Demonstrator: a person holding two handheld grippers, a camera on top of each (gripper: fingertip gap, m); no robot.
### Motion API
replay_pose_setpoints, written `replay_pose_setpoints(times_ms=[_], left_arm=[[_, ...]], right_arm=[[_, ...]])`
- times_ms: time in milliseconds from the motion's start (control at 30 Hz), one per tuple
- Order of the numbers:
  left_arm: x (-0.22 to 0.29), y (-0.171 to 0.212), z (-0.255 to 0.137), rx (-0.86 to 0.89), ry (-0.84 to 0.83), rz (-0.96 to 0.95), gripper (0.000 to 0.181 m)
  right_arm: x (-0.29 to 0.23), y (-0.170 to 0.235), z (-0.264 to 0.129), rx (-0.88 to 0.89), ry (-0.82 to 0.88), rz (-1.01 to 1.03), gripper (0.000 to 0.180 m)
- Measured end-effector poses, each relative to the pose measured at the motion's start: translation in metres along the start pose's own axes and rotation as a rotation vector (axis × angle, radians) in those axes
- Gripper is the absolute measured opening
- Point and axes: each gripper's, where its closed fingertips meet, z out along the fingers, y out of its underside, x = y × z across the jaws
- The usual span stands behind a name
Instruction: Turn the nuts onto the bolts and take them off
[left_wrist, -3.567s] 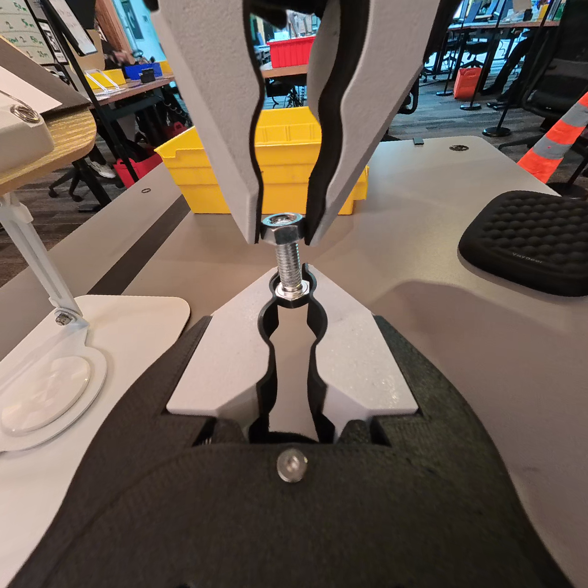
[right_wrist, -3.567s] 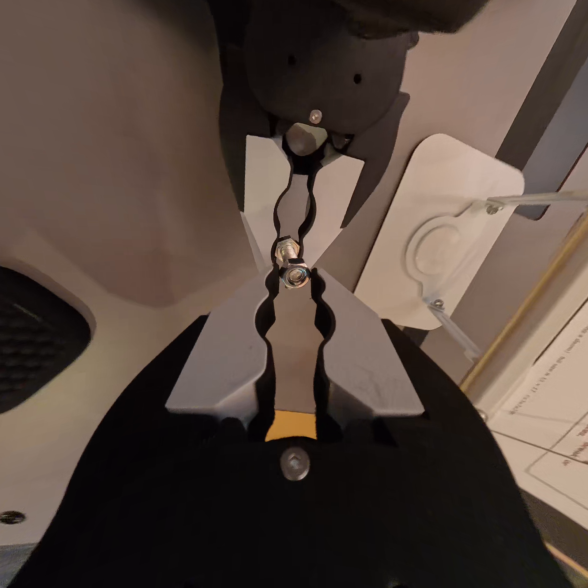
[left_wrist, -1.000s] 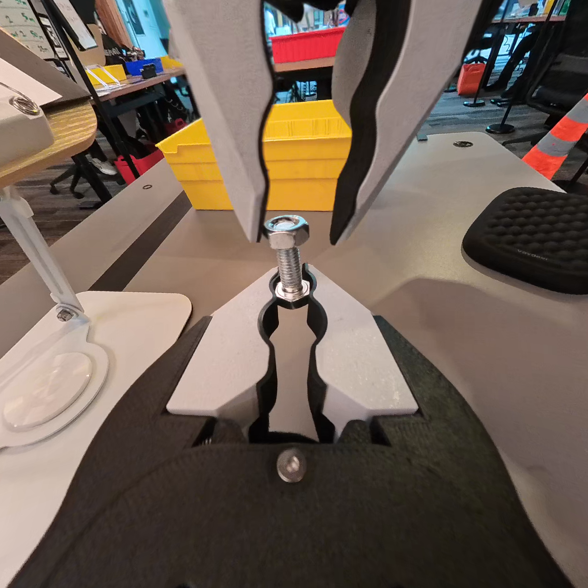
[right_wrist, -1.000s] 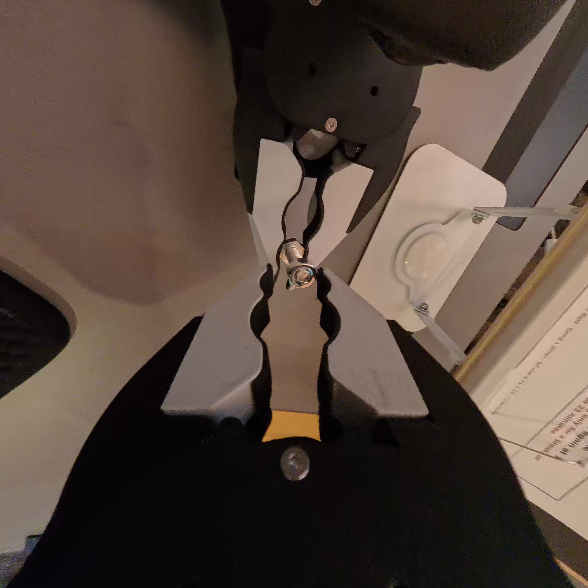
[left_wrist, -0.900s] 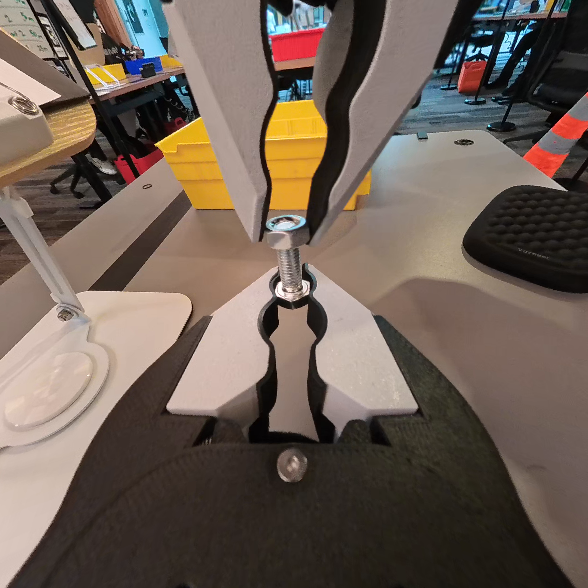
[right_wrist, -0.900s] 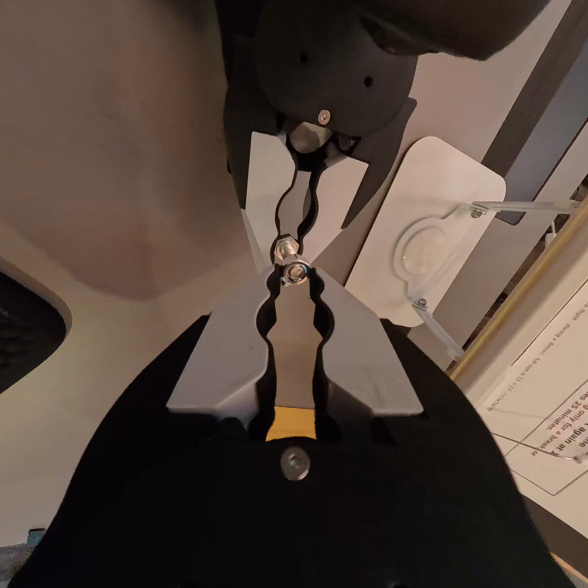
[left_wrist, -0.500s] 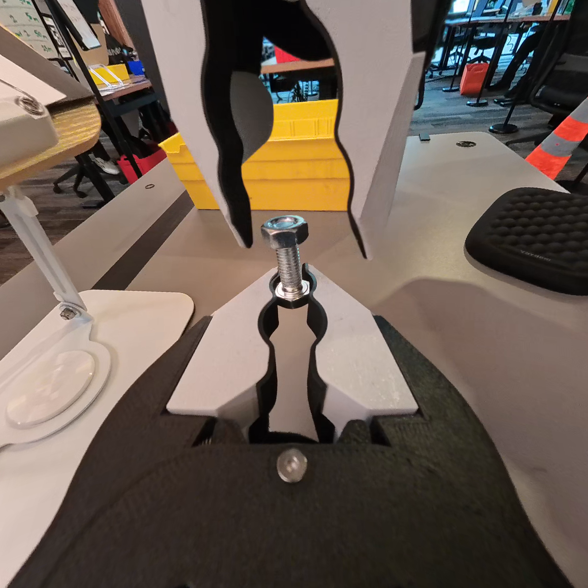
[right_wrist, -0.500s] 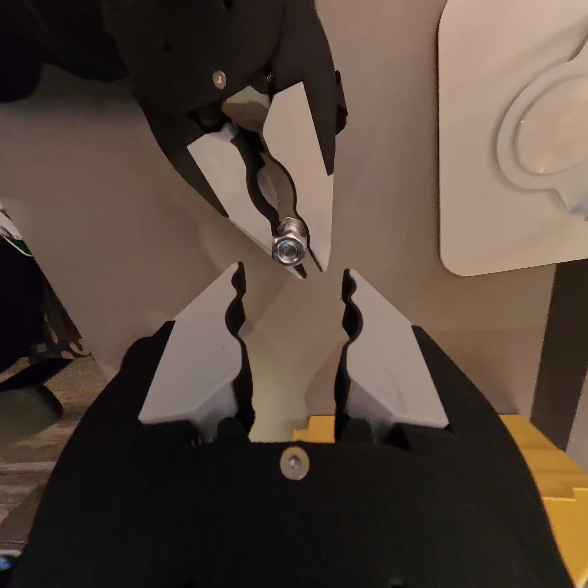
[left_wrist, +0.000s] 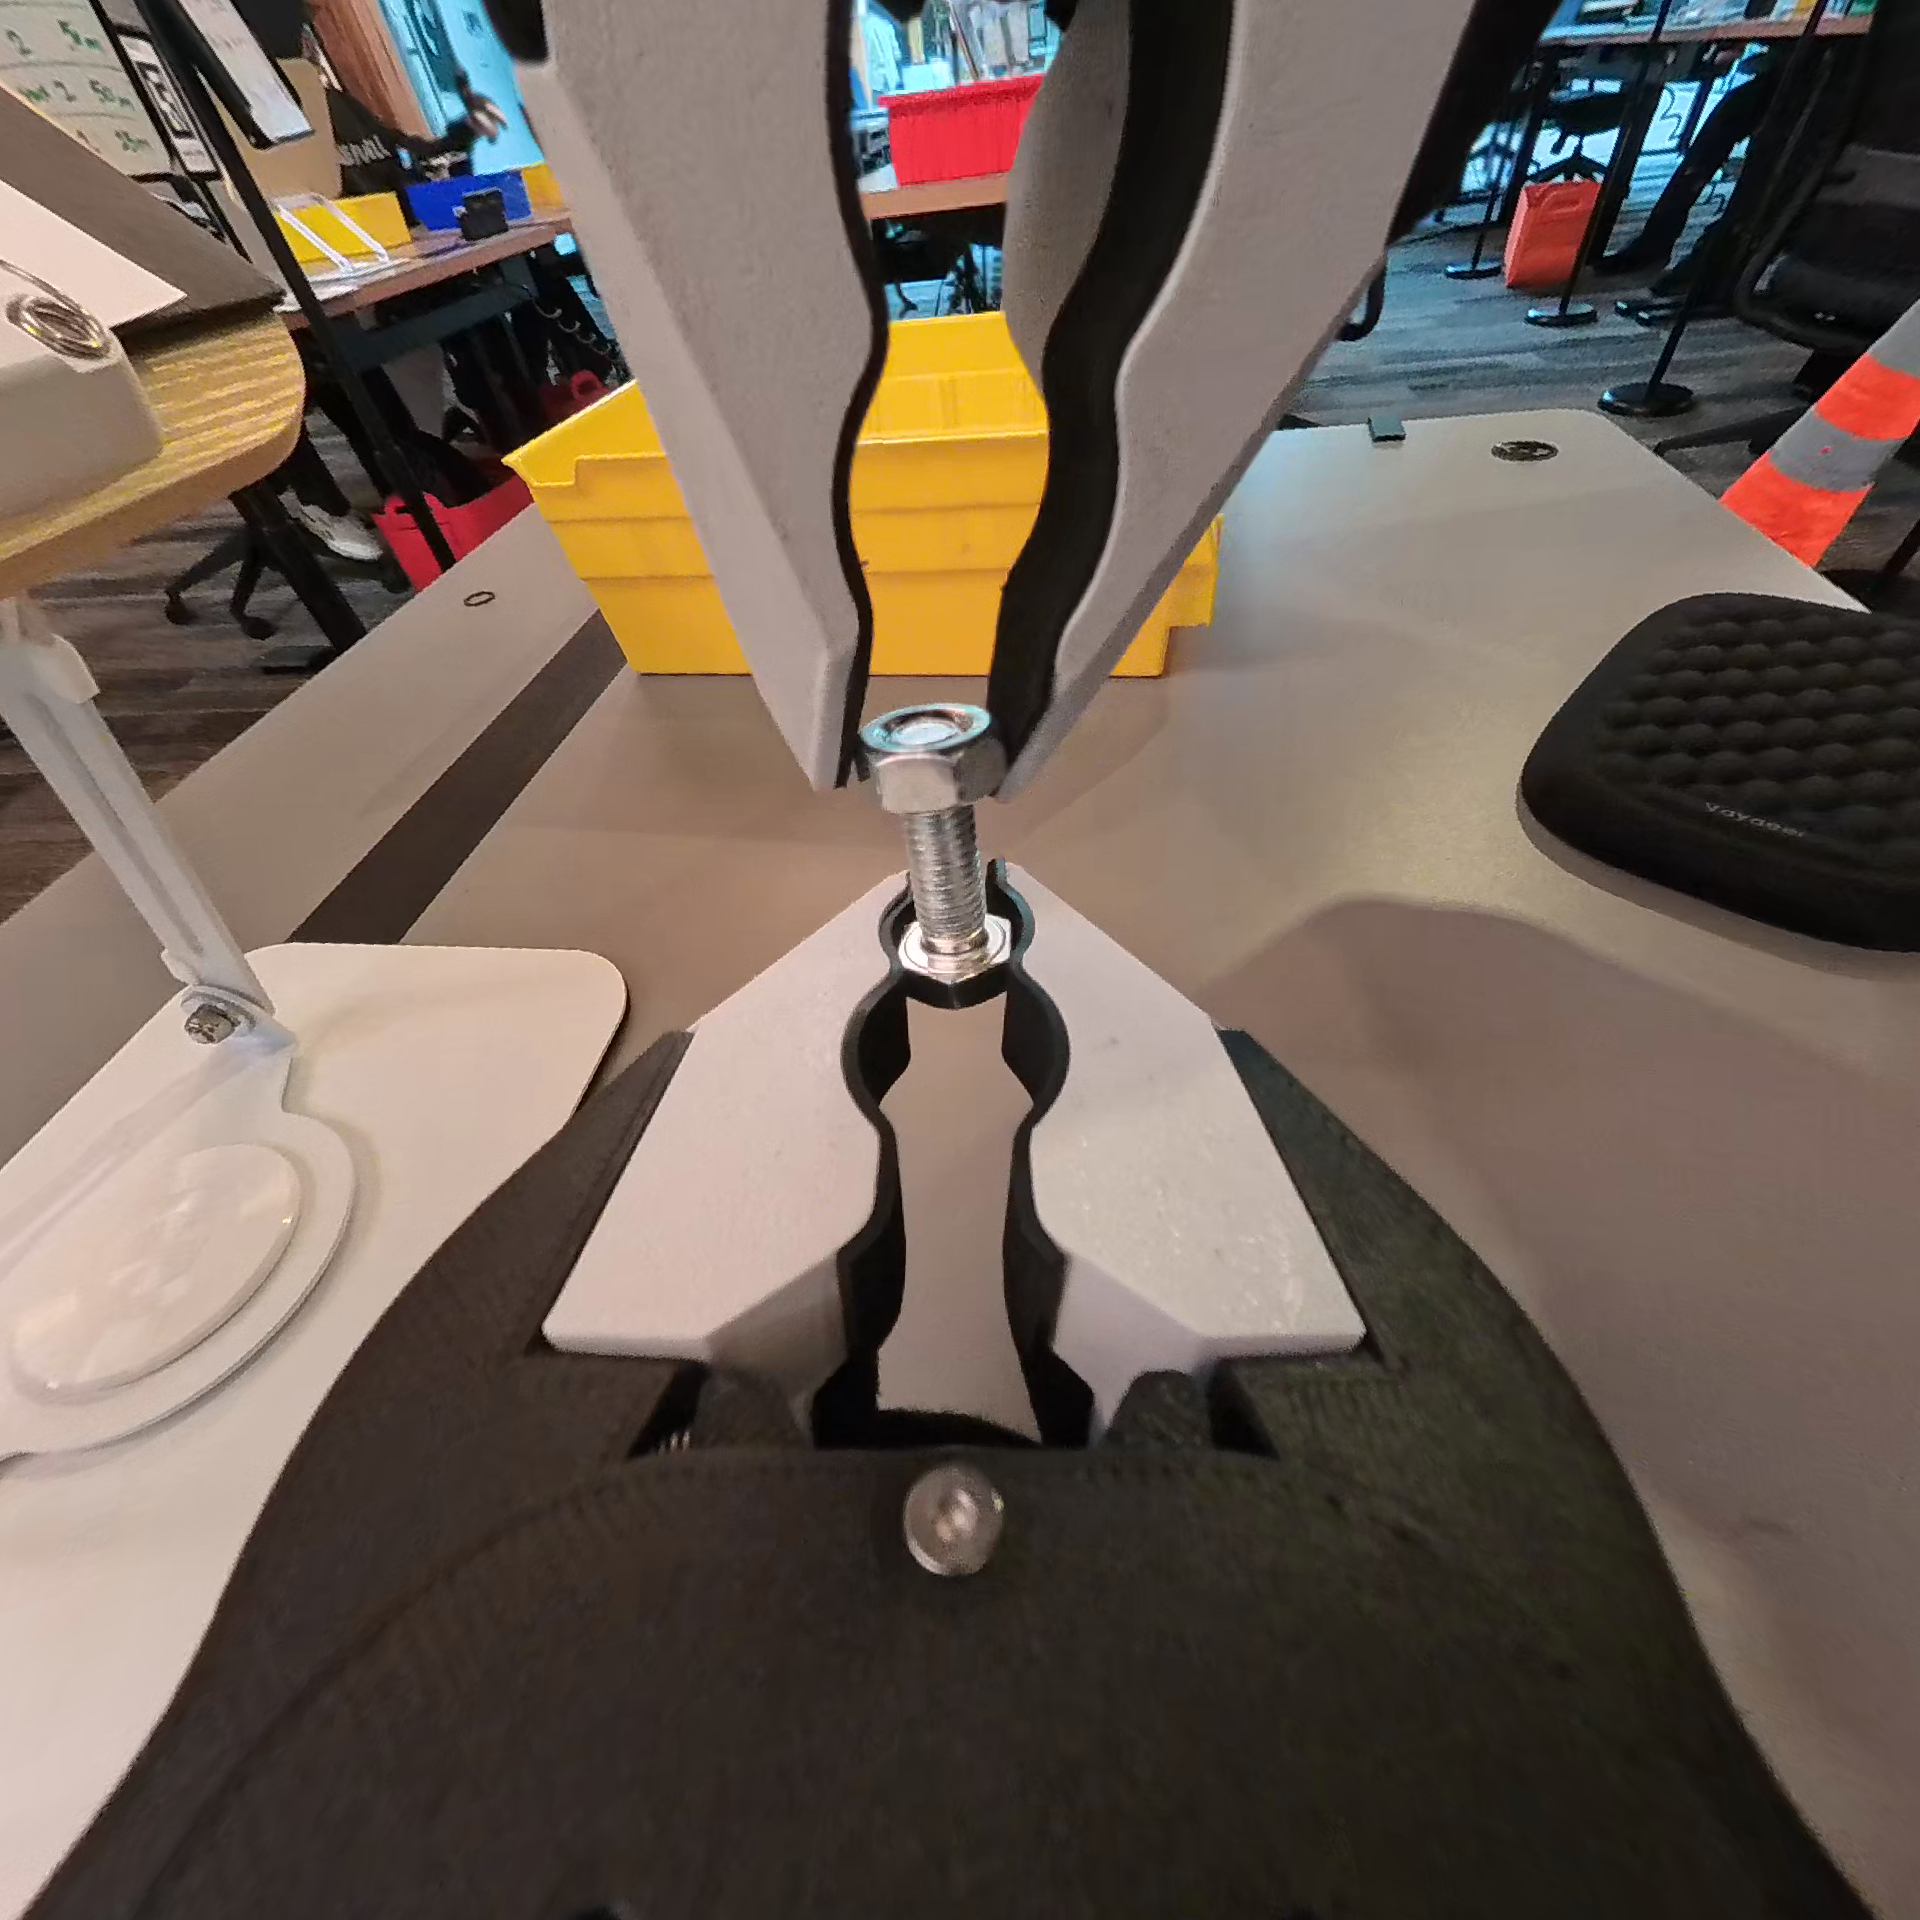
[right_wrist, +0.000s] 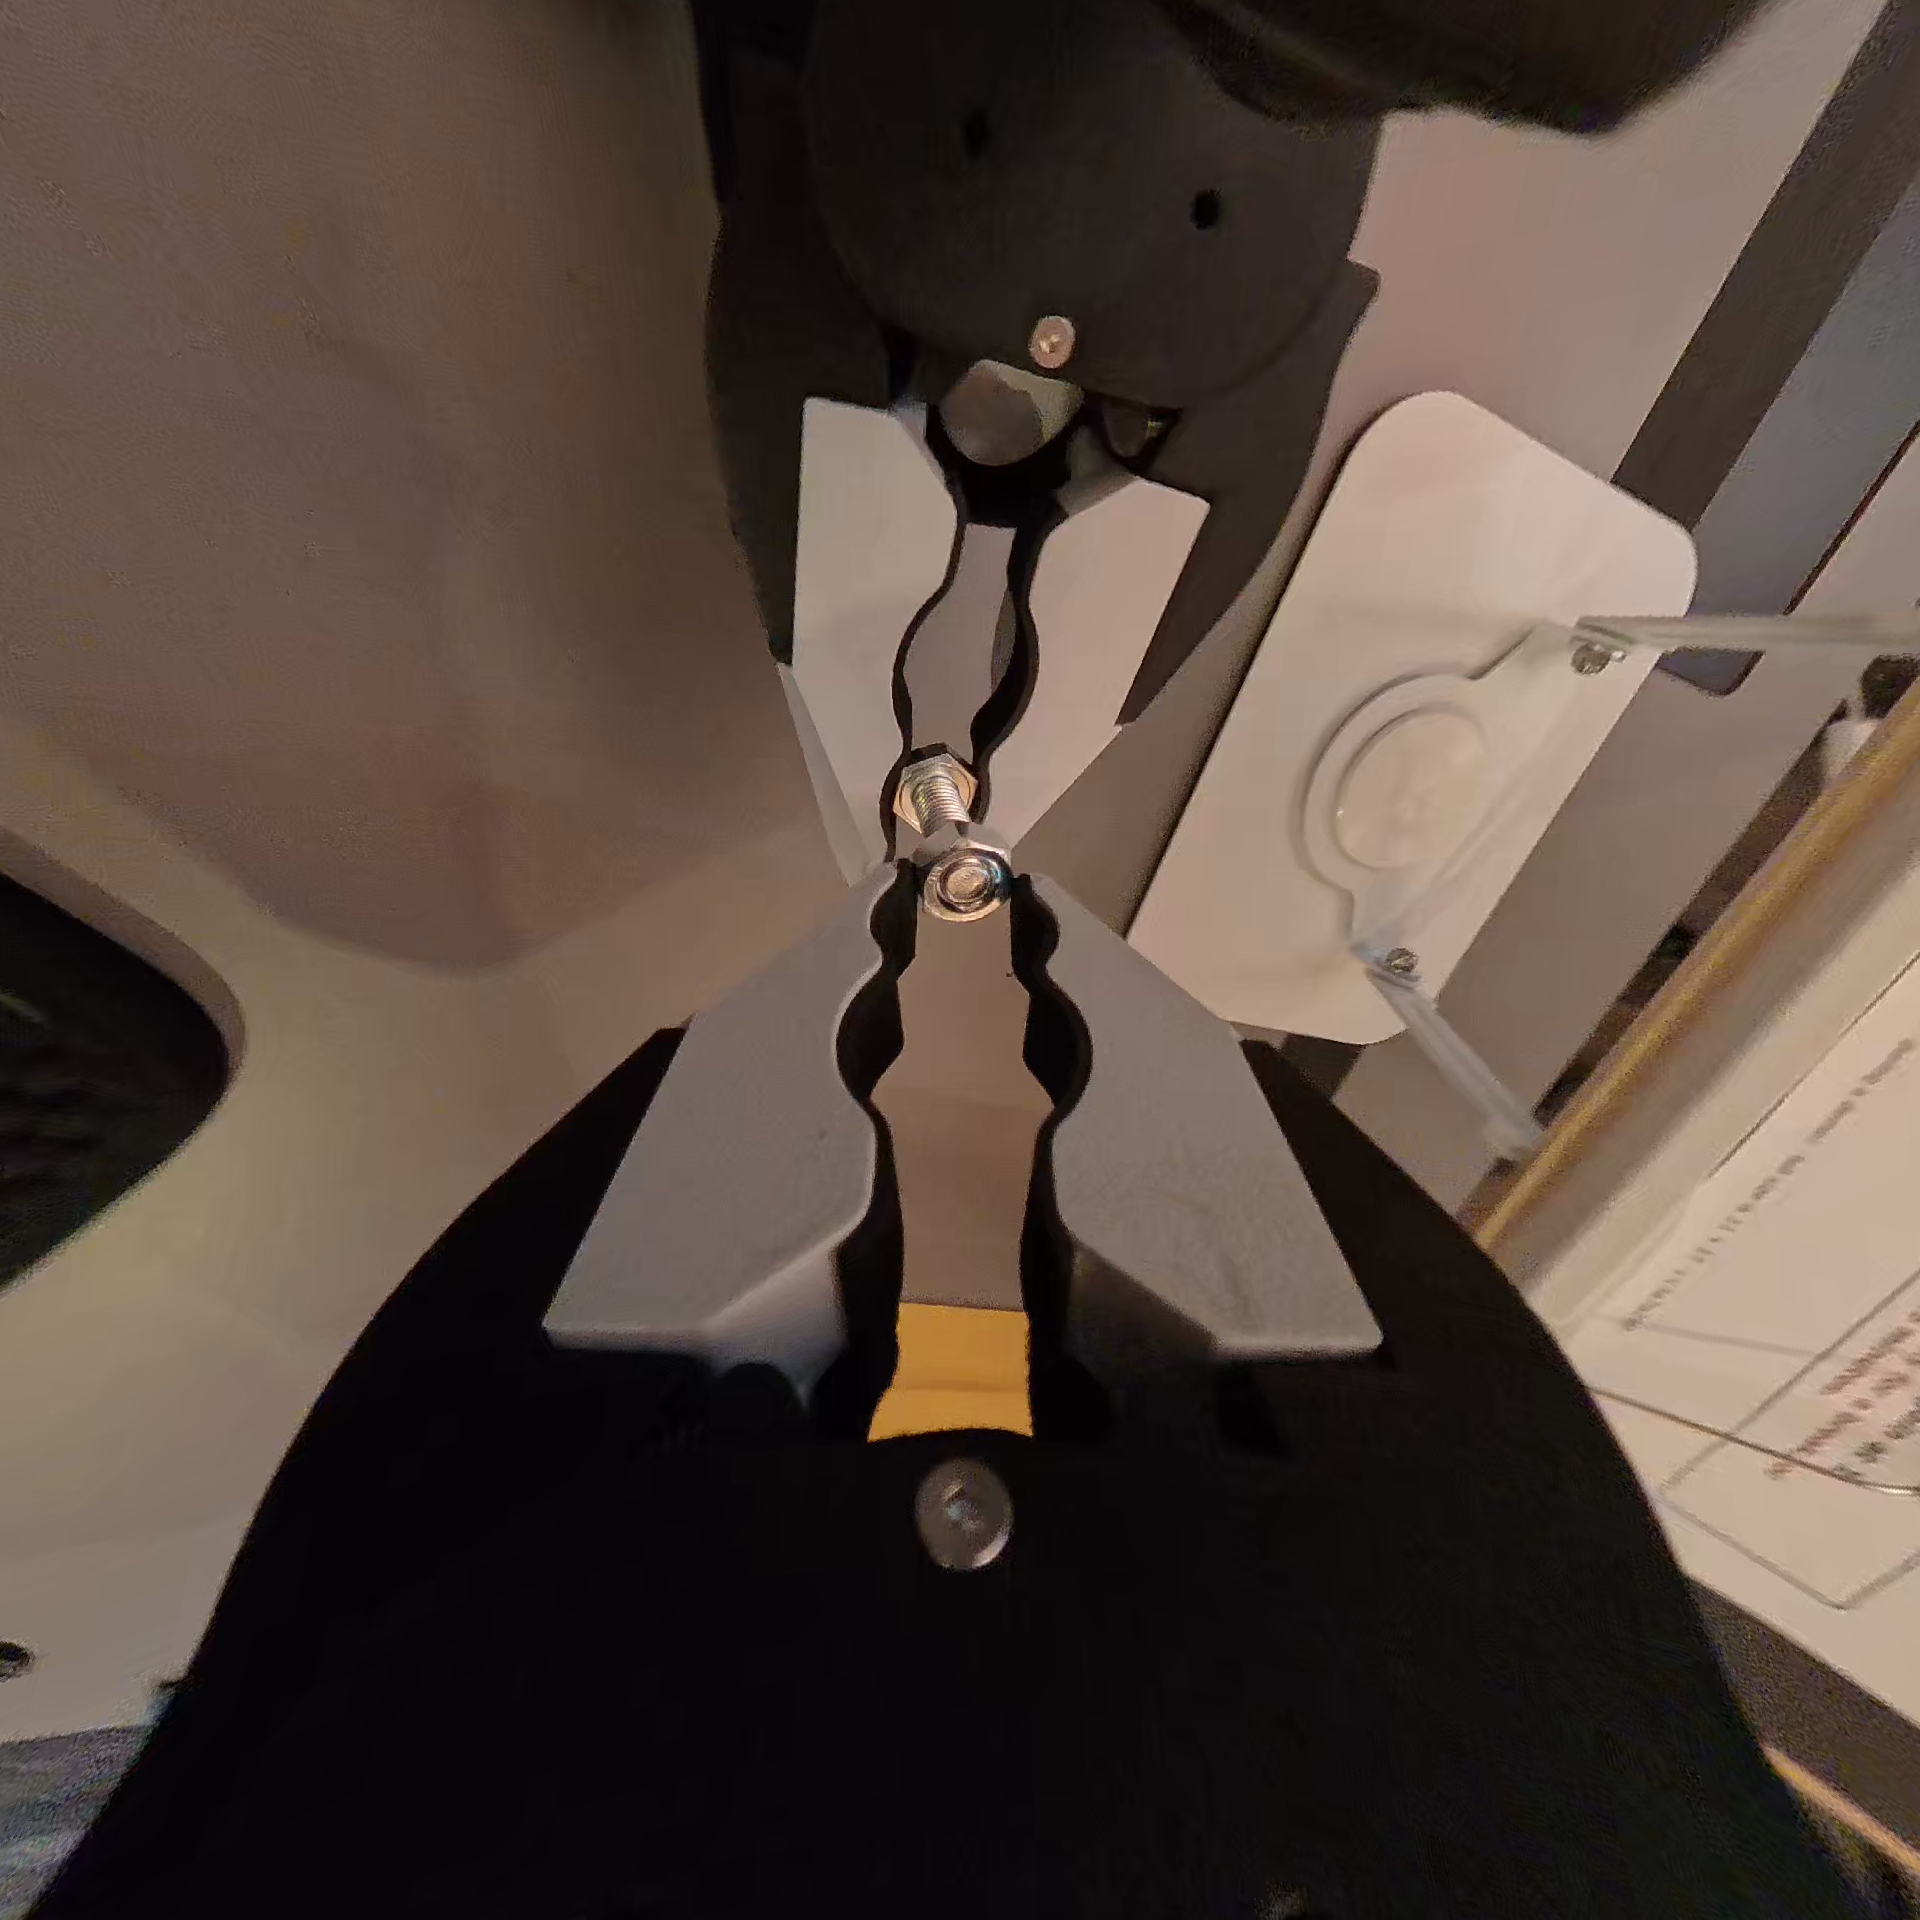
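Observation:
A silver bolt (left_wrist: 940, 873) stands upright above the grey table (left_wrist: 1455, 1039). My left gripper (left_wrist: 951, 940) is shut on the hex end at the bolt's bottom (left_wrist: 954, 961). My right gripper (left_wrist: 925, 774) comes down from above and is shut on the hex nut (left_wrist: 930, 753) at the bolt's top end. In the right wrist view I look down along the bolt: my right gripper (right_wrist: 961, 883) clamps the nut (right_wrist: 966, 885), and the left gripper (right_wrist: 935, 795) holds the lower hex end behind it.
A yellow bin (left_wrist: 935, 499) stands at the table's far edge. A black dimpled pad (left_wrist: 1756, 758) lies to the right. A white stand base (left_wrist: 312, 1091) with a slanted arm sits to the left. A printed sheet (right_wrist: 1766, 1351) lies beyond it. One gripper's finger ends stand about 4 cm off the other's.
Half a second ago my right gripper was open and turned around the nut. It has swung back and shut on the nut. The left gripper and bolt have stayed put.

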Motion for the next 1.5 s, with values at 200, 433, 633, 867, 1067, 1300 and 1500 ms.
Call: replay_pose_setpoints(times_ms=[200,433,633,867,1067,1300,1500], left_arm=[[-0.001,0.001,0.000,-0.003,-0.001,0.001,0.010],[-0.002,-0.001,-0.001,0.012,-0.003,-0.012,0.010],[0.000,-0.001,0.000,0.009,0.002,-0.007,0.010],[-0.001,0.000,0.001,0.004,-0.002,-0.006,0.010],[-0.001,0.000,0.001,0.004,-0.003,-0.008,0.010],[-0.003,-0.001,-0.001,0.012,-0.006,-0.015,0.010],[-0.002,0.000,0.000,0.008,-0.004,-0.012,0.010]], right_arm=[[-0.009,-0.008,-0.002,0.134,-0.269,0.597,0.027],[-0.009,-0.002,-0.005,0.134,-0.192,0.389,0.037],[0.000,-0.004,-0.002,0.049,-0.021,0.087,0.027],[0.000,-0.004,0.000,0.050,-0.040,0.128,0.017],[-0.008,-0.013,-0.001,0.207,-0.326,0.697,0.034],[-0.001,-0.005,-0.008,0.206,-0.177,0.389,0.039],[0.003,-0.011,-0.009,0.109,0.023,0.000,0.023]])
